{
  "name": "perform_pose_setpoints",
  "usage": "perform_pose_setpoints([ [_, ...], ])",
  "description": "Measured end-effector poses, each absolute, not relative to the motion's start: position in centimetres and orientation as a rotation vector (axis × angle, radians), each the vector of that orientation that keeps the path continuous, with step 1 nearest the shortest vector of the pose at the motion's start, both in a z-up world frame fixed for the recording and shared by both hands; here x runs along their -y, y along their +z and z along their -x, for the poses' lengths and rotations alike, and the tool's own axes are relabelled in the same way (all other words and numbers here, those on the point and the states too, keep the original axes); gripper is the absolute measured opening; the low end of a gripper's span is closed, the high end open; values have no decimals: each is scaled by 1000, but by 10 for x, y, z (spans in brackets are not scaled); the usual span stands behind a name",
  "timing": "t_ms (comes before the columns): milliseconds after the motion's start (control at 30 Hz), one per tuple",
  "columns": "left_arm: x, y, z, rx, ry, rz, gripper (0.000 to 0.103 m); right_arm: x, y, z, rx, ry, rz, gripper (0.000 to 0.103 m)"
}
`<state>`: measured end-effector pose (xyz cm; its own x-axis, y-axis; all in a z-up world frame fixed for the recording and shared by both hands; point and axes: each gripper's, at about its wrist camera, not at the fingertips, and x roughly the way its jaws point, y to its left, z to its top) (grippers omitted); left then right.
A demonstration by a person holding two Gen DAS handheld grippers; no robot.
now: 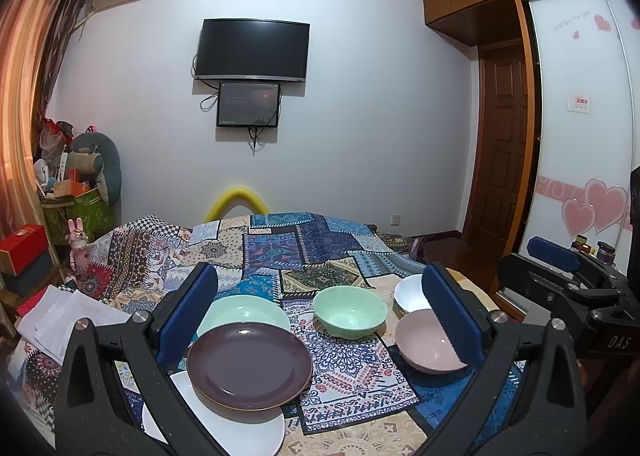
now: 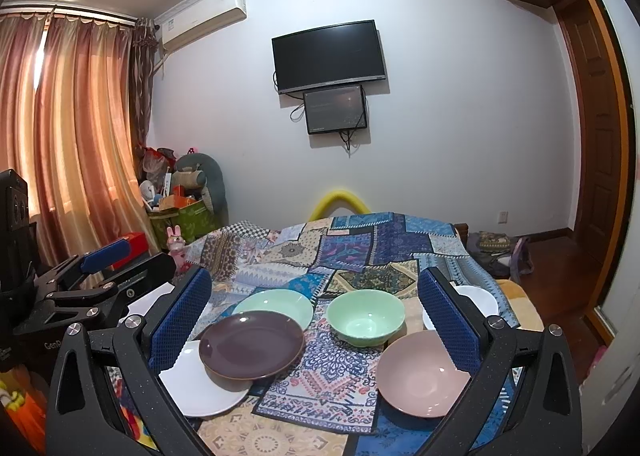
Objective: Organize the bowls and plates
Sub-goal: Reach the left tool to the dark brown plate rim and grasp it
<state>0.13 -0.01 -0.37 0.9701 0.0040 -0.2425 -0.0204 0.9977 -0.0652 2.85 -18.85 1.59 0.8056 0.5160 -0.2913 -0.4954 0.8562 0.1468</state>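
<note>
Both grippers raised above patchwork cloth (image 1: pixel 304 256), clear of crockery. Left gripper (image 1: pixel 320 312) fingers spread wide, nothing held; right gripper (image 2: pixel 316 320) same.

Plates left: purple plate (image 1: pixel 249 366) overlapping white plate (image 1: pixel 224 428) and green plate (image 1: pixel 244 310). Bowls right: green bowl (image 1: pixel 349 316), pink bowl (image 1: pixel 426 340), white bowl (image 1: pixel 408 294).

Likely start: take purple plate by rim edge, lift level, avoid dragging plates beneath.

Right view shows curtains (image 2: pixel 72 143); left view shows heart-patterned wardrobe door (image 1: pixel 580 115).

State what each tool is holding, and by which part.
Nothing is held: the left tool and right tool are both open, hovering above the dishes.
</note>
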Motion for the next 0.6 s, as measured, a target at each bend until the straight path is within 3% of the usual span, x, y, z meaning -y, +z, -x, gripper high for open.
perform_pose_setpoints([
  [600,-55,-44,-34,-362,84,80,103,148,-31,-58,-485,580,-53,103],
])
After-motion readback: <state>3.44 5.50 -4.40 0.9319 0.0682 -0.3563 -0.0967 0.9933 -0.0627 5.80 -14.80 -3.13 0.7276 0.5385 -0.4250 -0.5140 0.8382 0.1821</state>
